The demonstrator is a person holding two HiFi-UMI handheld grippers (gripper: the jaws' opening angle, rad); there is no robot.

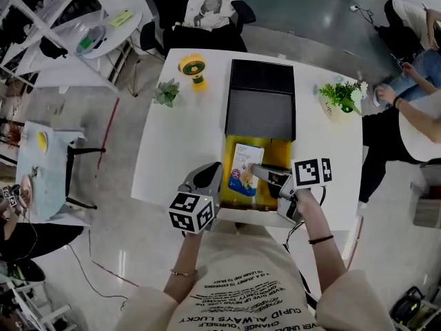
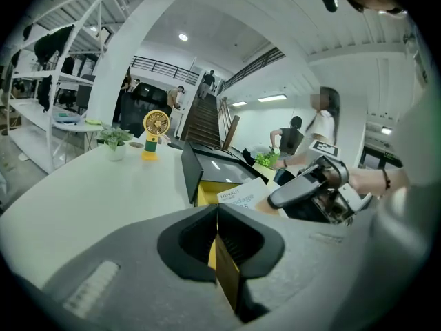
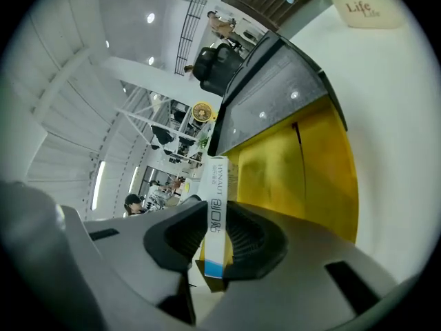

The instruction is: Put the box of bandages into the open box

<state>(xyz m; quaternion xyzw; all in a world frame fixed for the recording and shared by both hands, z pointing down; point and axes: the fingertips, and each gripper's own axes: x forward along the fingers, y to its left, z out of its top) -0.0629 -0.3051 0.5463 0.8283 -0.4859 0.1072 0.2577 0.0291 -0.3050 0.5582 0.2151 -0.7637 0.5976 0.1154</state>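
Observation:
The open box (image 1: pixel 278 152) sits at the table's near edge, its yellow inside showing and its black lid (image 1: pixel 260 105) folded back. My right gripper (image 1: pixel 262 174) is shut on the white and blue box of bandages (image 1: pixel 245 169), which hangs tilted over the yellow inside. In the right gripper view the bandage box (image 3: pixel 216 205) stands edge-on between the pads of that gripper (image 3: pixel 215 238), above the yellow floor (image 3: pixel 303 164). My left gripper (image 1: pixel 213 179) is at the box's left wall. In the left gripper view this gripper (image 2: pixel 218 236) is shut on a thin yellow flap (image 2: pixel 226 271) of the box.
A yellow desk fan (image 1: pixel 193 69) and a small plant (image 1: pixel 166 92) stand at the table's far left. A potted plant (image 1: pixel 340 96) is at the far right. A black chair (image 1: pixel 204 29) stands behind the table, and people sit to the right (image 1: pixel 413 109).

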